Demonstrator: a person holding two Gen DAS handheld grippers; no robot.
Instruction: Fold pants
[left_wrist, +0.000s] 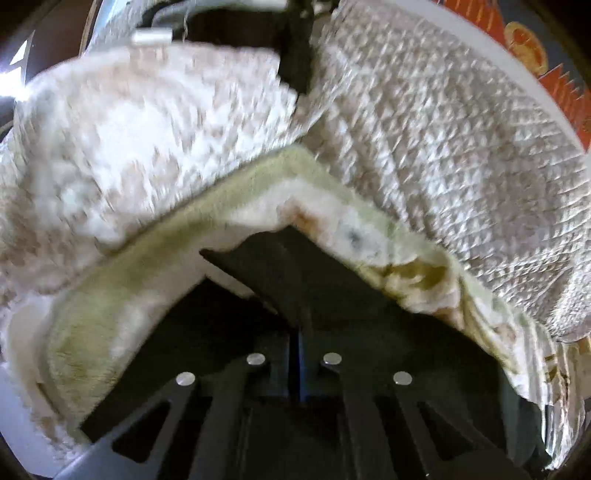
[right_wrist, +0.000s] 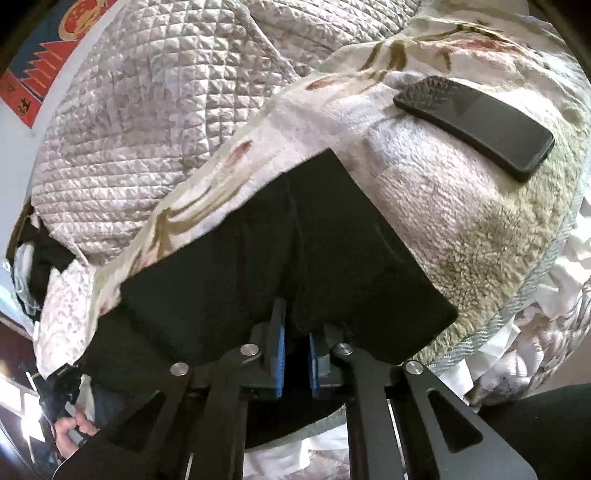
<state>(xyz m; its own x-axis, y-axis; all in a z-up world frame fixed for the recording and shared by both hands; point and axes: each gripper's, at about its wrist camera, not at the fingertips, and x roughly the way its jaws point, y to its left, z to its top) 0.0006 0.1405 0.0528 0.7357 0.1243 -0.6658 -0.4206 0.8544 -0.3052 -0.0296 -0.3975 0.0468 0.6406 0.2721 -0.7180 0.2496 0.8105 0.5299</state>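
Note:
The pants are black cloth. In the left wrist view the pants (left_wrist: 314, 280) spread out from my left gripper (left_wrist: 297, 332) and cover its fingertips; the jaws stand together, closed on the cloth. This view is blurred. In the right wrist view the pants (right_wrist: 258, 258) drape as a wide dark sheet over my right gripper (right_wrist: 297, 332). Its blue pads (right_wrist: 279, 354) stand close together with a fold of the black cloth pinched between them. The fingertips themselves are hidden under the cloth.
The pants lie over a fleece blanket (right_wrist: 461, 221) with a leaf print on a quilted bed cover (right_wrist: 147, 110). A black phone (right_wrist: 476, 125) rests on the blanket at the right. A red and blue poster (right_wrist: 40, 74) hangs beyond the bed. A hand (right_wrist: 70, 432) shows at lower left.

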